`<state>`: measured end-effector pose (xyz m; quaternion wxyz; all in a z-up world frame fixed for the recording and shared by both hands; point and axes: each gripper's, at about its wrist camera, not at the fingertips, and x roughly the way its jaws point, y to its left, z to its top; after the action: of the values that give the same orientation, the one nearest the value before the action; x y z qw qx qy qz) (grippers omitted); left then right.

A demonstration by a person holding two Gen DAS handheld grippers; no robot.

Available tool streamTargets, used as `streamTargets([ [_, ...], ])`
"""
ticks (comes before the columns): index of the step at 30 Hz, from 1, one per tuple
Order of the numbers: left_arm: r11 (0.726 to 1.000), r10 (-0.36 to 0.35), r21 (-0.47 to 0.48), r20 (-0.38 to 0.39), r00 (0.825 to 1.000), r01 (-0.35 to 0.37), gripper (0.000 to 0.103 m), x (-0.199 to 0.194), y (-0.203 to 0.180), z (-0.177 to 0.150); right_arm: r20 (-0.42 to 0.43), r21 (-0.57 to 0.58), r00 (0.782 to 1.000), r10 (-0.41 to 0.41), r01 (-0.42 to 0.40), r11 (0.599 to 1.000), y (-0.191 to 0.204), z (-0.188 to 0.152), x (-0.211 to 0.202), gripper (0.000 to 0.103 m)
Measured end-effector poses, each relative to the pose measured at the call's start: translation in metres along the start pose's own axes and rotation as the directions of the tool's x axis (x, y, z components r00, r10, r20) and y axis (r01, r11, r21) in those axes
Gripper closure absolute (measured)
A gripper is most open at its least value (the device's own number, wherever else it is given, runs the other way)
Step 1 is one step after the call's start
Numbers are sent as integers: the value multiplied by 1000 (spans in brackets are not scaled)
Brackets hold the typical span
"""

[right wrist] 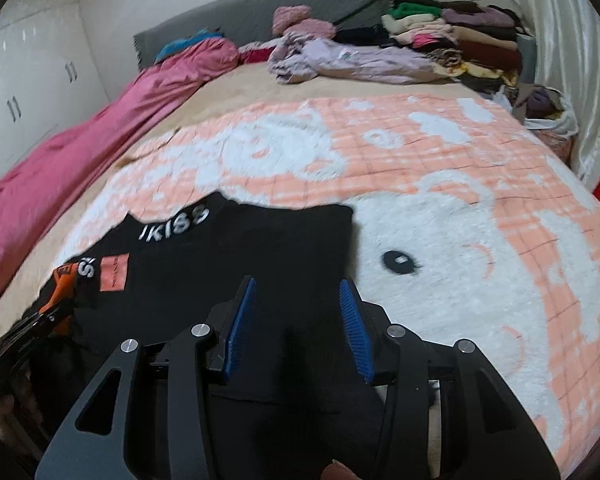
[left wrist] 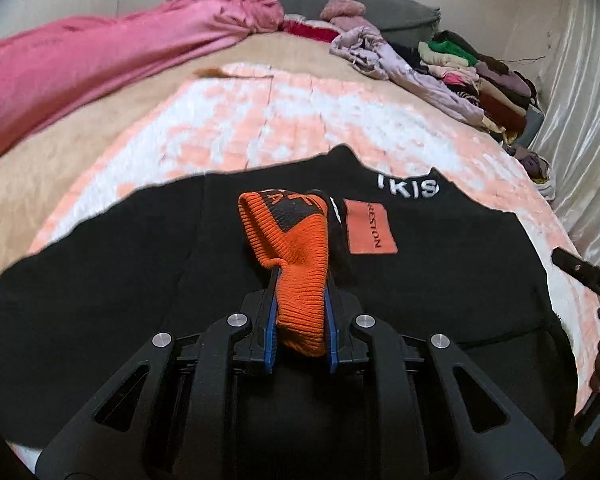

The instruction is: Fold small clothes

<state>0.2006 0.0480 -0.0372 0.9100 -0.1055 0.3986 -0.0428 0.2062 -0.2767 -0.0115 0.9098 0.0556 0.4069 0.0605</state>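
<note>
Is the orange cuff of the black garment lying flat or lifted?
Lifted: the left gripper pinches the orange cuff and holds it above the black garment.

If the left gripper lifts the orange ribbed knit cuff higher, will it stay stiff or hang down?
The orange ribbed knit cuff, clamped by the left gripper, already bends over, so it probably flops. It looks light. The black garment attached would likely drag along.

Bedroom: bed (right wrist: 340, 80), wardrobe (right wrist: 28, 80)
</note>
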Motion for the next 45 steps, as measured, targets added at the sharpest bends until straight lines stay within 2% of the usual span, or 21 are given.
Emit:
streamTargets([
  [3, 1000, -8, -11, 3, 1000, 8, 90, -2, 5, 0, -39, -36, 999, 8, -10, 999, 10, -6, 17, 61],
  [6, 999, -24, -36, -10, 1000, 23, 88, -2, 13, -2, -87, -54, 996, -36, 32, 998, 10, -10, 34, 61],
  [9, 995, -59, -80, -10, 998, 58, 86, -6, 22, -3, -112, -52, 993, -44, 39, 998, 7, -12, 44, 61],
  [12, 996, -35, -82, 17, 999, 36, 84, -13, 25, -1, -106, -71, 993, -53, 45, 996, 10, -12, 42, 61],
  [17, 996, 49, -80, 114, 992, -40, 84, -34, 32, 3, -83, -70, 996, -40, 34, 997, 12, -10, 31, 53],
  [19, 996, 55, -75, 146, 988, -44, 84, -42, 32, 5, -67, -70, 997, -23, 19, 997, 15, -10, 24, 52],
  [21, 999, 27, -48, 157, 987, -20, 86, -45, 25, 7, -50, -78, 999, -5, 1, 997, 20, -9, 19, 51],
  [24, 998, -53, 32, 139, 989, 50, 86, -41, 1, 6, -47, -94, 999, 14, -18, 995, 28, -10, 17, 51],
  [26, 994, -98, 64, 88, 991, 93, 85, -30, -10, 2, -59, -104, 998, 14, -20, 994, 31, -12, 19, 51],
  [27, 994, -83, 71, 45, 996, 80, 84, -21, -13, -2, -67, -107, 998, 5, -12, 994, 31, -14, 22, 49],
  [29, 996, -5, 93, -9, 1000, 6, 84, -4, -11, -10, -81, -97, 997, -4, -4, 995, 27, -17, 26, 44],
  [31, 997, -14, 77, -35, 999, 16, 84, 1, -7, -12, -113, -77, 993, -20, 12, 997, 20, -20, 33, 44],
  [33, 997, -30, 63, -40, 999, 33, 84, 1, -3, -11, -132, -50, 991, -6, 0, 999, 14, -22, 39, 44],
  [37, 998, -43, 44, -32, 999, 45, 83, -2, 2, -13, -116, -51, 993, 3, -9, 999, 16, -22, 33, 44],
  [39, 999, -36, 39, -14, 999, 36, 75, -7, 4, -11, -104, -48, 994, 15, -21, 999, 16, -22, 27, 42],
  [43, 1000, -25, 18, 5, 1000, 25, 68, -18, 9, -11, -87, -47, 996, 24, -29, 998, 18, -23, 16, 32],
  [45, 1000, -7, 15, 12, 1000, 7, 63, -24, 13, -13, -80, -50, 996, 31, -35, 998, 19, -24, 10, 32],
])
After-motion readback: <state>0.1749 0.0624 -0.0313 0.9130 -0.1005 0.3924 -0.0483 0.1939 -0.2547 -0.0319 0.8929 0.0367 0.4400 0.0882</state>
